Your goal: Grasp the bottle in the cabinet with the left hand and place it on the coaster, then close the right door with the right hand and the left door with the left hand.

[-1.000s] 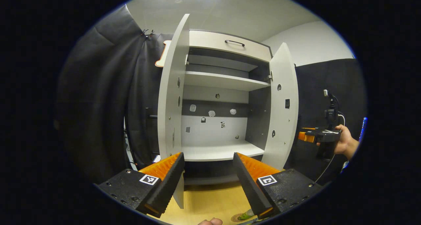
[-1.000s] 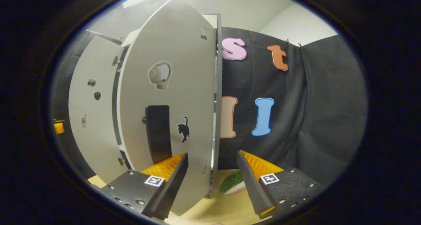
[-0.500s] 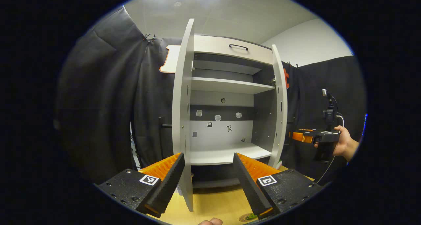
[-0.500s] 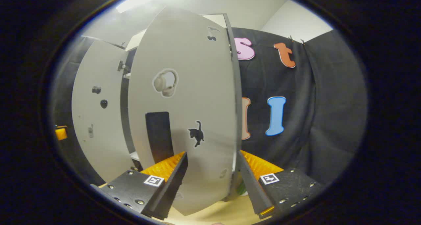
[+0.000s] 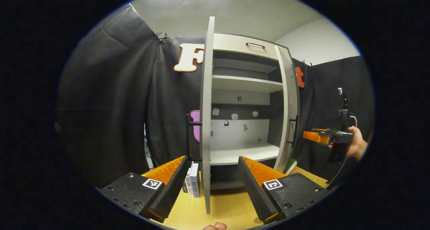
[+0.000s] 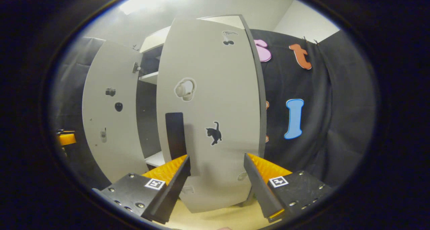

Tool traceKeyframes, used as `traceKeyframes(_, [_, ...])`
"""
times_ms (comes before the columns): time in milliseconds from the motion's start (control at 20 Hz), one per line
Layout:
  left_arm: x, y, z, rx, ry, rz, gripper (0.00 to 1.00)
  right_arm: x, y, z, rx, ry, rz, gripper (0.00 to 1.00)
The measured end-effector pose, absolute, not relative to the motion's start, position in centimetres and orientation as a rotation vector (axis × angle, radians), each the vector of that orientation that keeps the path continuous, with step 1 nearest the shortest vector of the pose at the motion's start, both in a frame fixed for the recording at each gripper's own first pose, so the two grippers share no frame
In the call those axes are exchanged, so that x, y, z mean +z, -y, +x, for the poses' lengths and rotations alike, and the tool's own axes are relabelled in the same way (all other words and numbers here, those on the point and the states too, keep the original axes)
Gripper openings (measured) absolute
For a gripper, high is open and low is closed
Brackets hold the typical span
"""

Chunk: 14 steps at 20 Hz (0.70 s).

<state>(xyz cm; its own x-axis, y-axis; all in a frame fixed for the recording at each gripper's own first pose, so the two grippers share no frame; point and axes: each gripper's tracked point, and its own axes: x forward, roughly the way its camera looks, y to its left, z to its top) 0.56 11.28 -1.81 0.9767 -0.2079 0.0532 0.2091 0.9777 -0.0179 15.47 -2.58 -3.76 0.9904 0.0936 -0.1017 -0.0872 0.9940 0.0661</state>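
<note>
Left gripper view
Left gripper: seen at the bottom centre, fingers spread wide, nothing held between them
Cabinet: seen at the centre; no bottle is seen on the lit shelves, so the first step is judged done
Bottle and coaster: neither can be made out with certainty; a green-and-white object is seen low at the right, beside the right door's foot, too small to be named
Left door: seen edge-on at the centre, wide open, judged still to be closed
Right door: seen right of centre, swung part-way in
Right gripper: seen at the far right, held in a hand, near the right door; contact cannot be told
Books: seen standing at lower centre-left; spine writing too small to be read

Right gripper view
Right gripper: seen at the bottom centre, fingers spread, facing the outer face of the right door; whether it is touched cannot be told
Progress: right door judged mid-closing
Writing: none readable; only picture stickers are seen on the doors
</note>
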Motion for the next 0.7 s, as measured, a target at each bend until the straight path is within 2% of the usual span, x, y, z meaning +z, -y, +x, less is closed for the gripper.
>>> traceKeyframes(50, [-2.0,-11.9,0.7,-0.202,0.047,-0.028,0.94,-3.8,2.4,15.2,0.096,-0.107,0.060,0.97])
traceKeyframes(100, [-2.2,-12.5,0.8,-0.192,0.041,-0.037,0.89,-3.9,2.3,15.0,0.096,-0.110,0.058,0.96])
traceKeyframes(150, [-2.4,-13.2,1.0,-0.187,0.036,-0.045,0.94,-4.0,2.3,14.8,0.092,-0.112,0.054,0.96])
traceKeyframes(200, [-2.5,-13.9,1.2,-0.178,0.033,-0.052,0.94,-4.2,2.3,14.5,0.088,-0.119,0.049,0.93])
traceKeyframes(250, [-2.5,-14.7,1.4,-0.166,0.032,-0.056,0.89,-4.4,2.4,14.2,0.086,-0.125,0.042,0.93])
traceKeyframes(300, [-2.5,-15.6,1.7,-0.154,0.032,-0.059,0.94,-4.5,2.3,13.9,0.087,-0.130,0.036,0.93])
traceKeyframes(350, [-2.5,-16.4,2.0,-0.142,0.033,-0.061,0.94,-4.5,2.2,13.5,0.091,-0.133,0.033,0.93])
traceKeyframes(400, [-2.5,-17.2,2.3,-0.129,0.034,-0.059,0.93,-4.6,2.3,13.2,0.096,-0.135,0.031,1.00])
traceKeyframes(600, [-2.4,-20.4,3.7,-0.079,0.039,-0.061,0.94,-4.4,2.6,12.1,0.089,-0.148,0.044,0.93])
traceKeyframes(700, [-2.3,-21.9,4.6,-0.062,0.037,-0.070,0.94,-4.1,2.4,11.7,0.092,-0.151,0.053,0.97])
